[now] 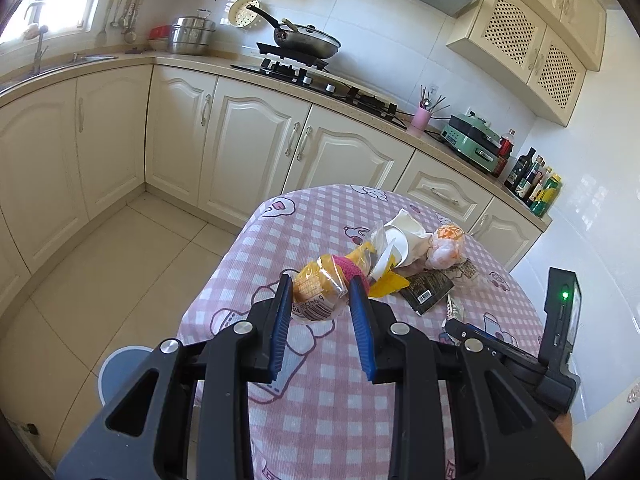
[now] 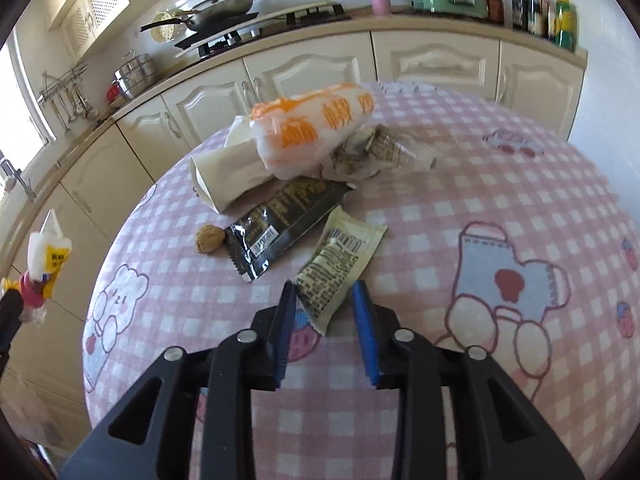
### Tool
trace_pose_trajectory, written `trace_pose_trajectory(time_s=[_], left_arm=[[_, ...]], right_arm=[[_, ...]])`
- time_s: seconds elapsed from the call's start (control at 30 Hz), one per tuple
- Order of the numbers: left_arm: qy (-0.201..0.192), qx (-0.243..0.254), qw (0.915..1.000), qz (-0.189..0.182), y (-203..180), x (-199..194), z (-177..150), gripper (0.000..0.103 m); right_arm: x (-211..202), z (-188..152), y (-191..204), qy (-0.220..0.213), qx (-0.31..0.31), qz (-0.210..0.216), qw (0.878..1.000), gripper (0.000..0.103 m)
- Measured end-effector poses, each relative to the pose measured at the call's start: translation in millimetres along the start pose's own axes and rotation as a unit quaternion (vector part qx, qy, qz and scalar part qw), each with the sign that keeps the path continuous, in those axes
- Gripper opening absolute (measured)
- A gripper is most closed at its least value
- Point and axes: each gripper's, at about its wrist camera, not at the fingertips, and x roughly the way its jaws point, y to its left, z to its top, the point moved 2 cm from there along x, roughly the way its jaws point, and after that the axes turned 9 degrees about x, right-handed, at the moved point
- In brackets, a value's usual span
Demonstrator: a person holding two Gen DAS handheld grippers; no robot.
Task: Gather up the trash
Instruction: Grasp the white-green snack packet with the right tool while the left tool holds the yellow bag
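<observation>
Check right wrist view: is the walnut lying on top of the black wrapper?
No, the walnut lies on the tablecloth just beside the black wrapper, at its left edge.

Not much legible here tbh: big orange Chinese characters on the white bag (image 2: 316, 128), too warped to read, and barcodes on the black wrapper (image 2: 280, 220).
</observation>
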Motion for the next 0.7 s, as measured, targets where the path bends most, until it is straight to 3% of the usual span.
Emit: trace_pose_trajectory(time_s=[0.07,0.1,0.13,0.2,0.27,0.33,0.4,0.53,0.7], left_arm=[[0.000,-0.001,1.0000,0.001,0,0,-1,0.027],[0.001,0.000,1.0000,0.002,-1,0,-1,0.027],[0.001,0.000,1.0000,0.004,0,0,-2,0.027],[0.003,-0.002,1.0000,0.006,1,1,-2,0.027],[0.006,-0.003,0.9999,0.009,3,3,-3,0.027],[0.007,-0.003,0.9999,0.012,5,4,-3,0.027],[0.007,-0.006,0.9998,0.015,6,5,-3,0.027],[0.006,-0.010,0.9997,0.021,12,2,-6,0.027],[0.002,-0.019,0.9994,0.030,24,-8,-7,0.027]], right_arm=[[-2,3,-1,-0.004,0.011,0.007,1.000,0.037],[-4,4,0,-0.007,0.016,0.013,1.000,0.051],[-4,6,2,-0.015,0.016,0.009,1.000,0.057],[4,8,6,-0.013,0.008,-0.008,1.000,0.058],[12,9,6,-0.008,0.003,-0.017,1.000,0.055],[11,9,8,-0.012,-0.009,-0.026,1.000,0.034],[9,8,6,-0.010,-0.012,-0.019,1.000,0.025],[-6,1,11,-0.016,-0.017,0.004,1.000,0.023],[-35,-12,47,-0.026,-0.046,0.050,0.997,0.023]])
